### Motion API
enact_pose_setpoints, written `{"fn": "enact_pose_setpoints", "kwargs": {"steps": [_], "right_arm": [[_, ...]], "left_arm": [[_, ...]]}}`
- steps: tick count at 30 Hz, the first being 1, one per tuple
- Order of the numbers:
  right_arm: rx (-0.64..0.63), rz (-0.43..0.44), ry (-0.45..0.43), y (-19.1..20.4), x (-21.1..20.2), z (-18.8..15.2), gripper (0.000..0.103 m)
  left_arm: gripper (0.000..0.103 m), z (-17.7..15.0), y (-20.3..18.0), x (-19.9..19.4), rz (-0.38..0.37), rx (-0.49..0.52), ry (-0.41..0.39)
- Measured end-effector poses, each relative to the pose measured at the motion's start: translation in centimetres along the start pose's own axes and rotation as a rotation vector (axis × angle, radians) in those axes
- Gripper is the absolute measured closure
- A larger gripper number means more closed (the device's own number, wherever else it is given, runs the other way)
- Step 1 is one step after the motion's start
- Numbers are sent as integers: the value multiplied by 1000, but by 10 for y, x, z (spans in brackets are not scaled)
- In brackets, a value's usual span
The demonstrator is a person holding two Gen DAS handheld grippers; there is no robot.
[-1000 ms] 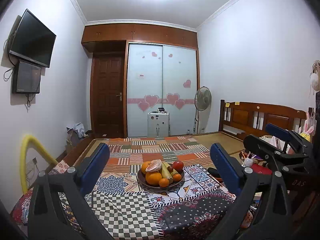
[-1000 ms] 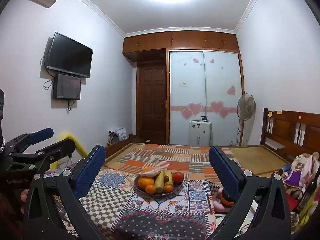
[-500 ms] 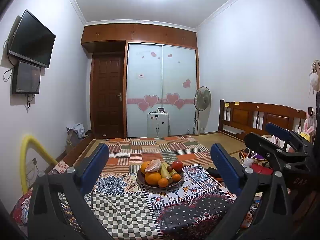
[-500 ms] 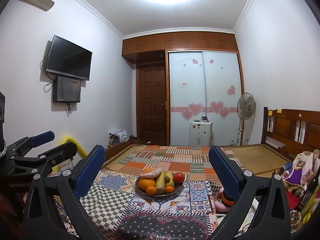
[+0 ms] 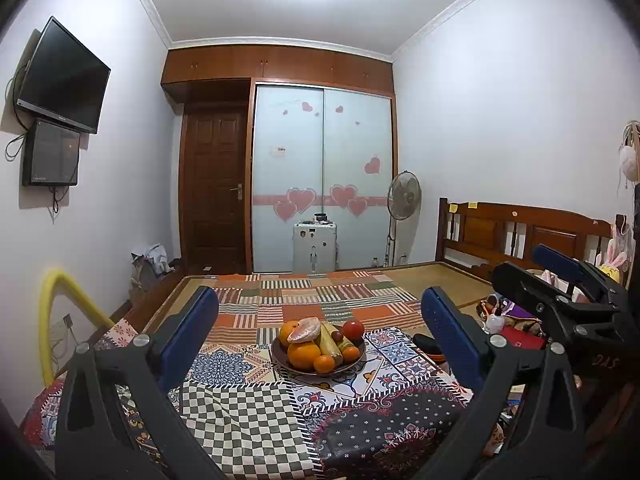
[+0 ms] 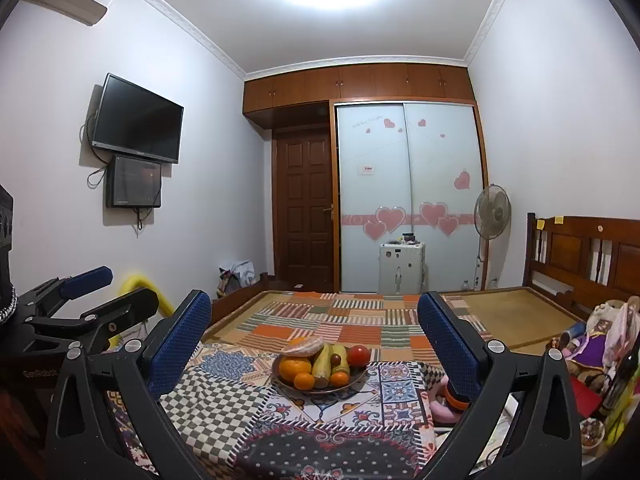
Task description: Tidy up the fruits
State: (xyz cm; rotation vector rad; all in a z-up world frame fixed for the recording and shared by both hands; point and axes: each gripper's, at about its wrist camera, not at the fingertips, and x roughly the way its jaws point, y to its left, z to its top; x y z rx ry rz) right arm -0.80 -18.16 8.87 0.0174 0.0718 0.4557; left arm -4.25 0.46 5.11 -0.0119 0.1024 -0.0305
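Both blue-padded grippers, left [image 5: 318, 336] and right [image 6: 314, 338], spread wide and empty before the heaped dark round fruit bowl [image 5: 319, 368]; careless grasping could topple the stacked oranges [image 5: 303, 354].

My left wrist cam sits low, facing the wardrobe [image 5: 322, 180]; right cam is parallel, just beside. Both share the fruit bowl [image 5: 280, 356] [image 6: 276, 372], mid-distance.

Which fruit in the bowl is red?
The round tomato-like fruit at the bowl's back right; the others are orange, yellow or pale.
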Motion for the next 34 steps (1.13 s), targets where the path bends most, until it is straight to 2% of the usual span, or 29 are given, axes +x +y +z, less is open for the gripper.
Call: {"fn": "enact_pose_setpoints", "kwargs": {"steps": [20,34], "right_arm": [[14,-5,1,5,3,3,0],[22,-5,12,3,7,0,0]], "left_arm": [[0,-1,5,3,-34,-29,10],[0,-3,0,5,-47,-3,15]]}}
